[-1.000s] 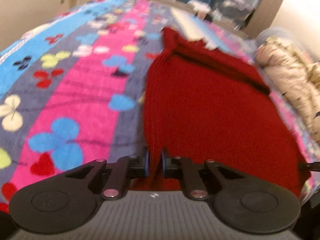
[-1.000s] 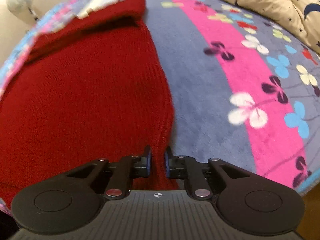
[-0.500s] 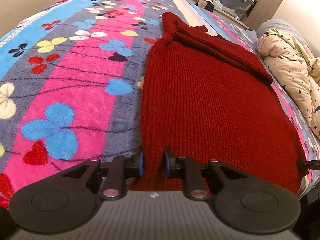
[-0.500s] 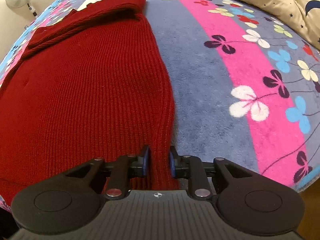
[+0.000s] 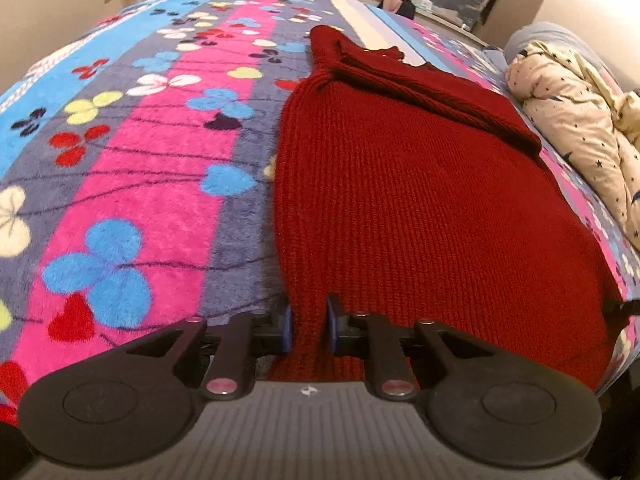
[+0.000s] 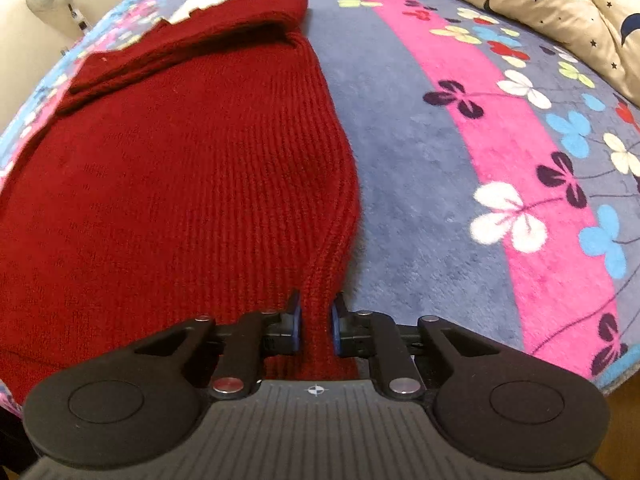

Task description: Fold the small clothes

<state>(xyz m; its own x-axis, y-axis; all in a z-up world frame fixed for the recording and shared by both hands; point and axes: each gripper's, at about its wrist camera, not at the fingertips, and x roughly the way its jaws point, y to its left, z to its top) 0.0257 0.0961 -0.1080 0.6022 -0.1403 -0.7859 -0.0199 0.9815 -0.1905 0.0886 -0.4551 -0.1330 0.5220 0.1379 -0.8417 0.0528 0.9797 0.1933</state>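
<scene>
left gripper closing on red sweater hem | right gripper likewise

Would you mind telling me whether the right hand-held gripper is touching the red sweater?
Touching. The right wrist view shows the right hand-held gripper closing, its blue pads pinching a bunched edge of the red sweater.

We are viewing the left gripper and right gripper: each is showing matte black linkage arms, round black end discs, silver pivot screws, blue-edged pads and a ribbed grey base bearing a small crosshair mark.
</scene>
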